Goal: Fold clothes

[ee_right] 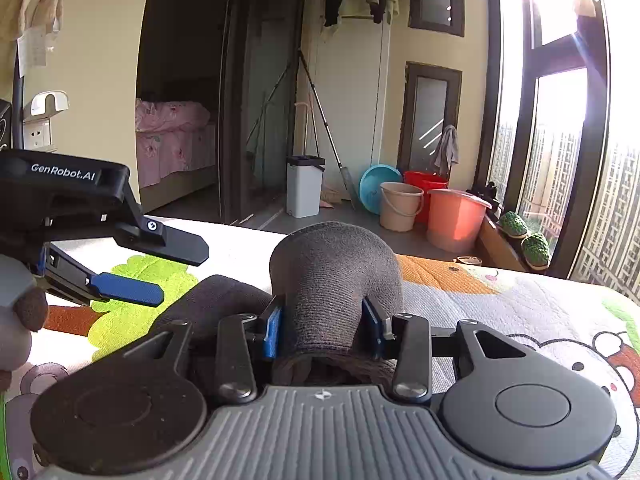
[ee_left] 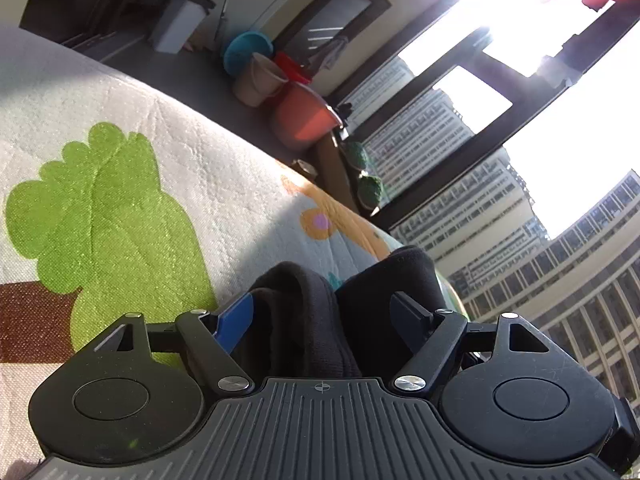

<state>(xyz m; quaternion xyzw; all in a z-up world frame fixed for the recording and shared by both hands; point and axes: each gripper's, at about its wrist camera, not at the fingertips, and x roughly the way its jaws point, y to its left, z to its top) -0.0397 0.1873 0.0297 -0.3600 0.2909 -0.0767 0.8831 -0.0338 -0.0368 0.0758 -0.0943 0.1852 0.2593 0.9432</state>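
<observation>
the right hand-held gripper (ee_right: 322,334) clamps the dark sock (ee_right: 336,280); the left hand-held gripper (ee_right: 182,270), beside the sock, gapes empty. a loosened pinch could unroll it.

"GenRobot.AI" in white on the left gripper (ee_right: 172,270) housing.
</observation>
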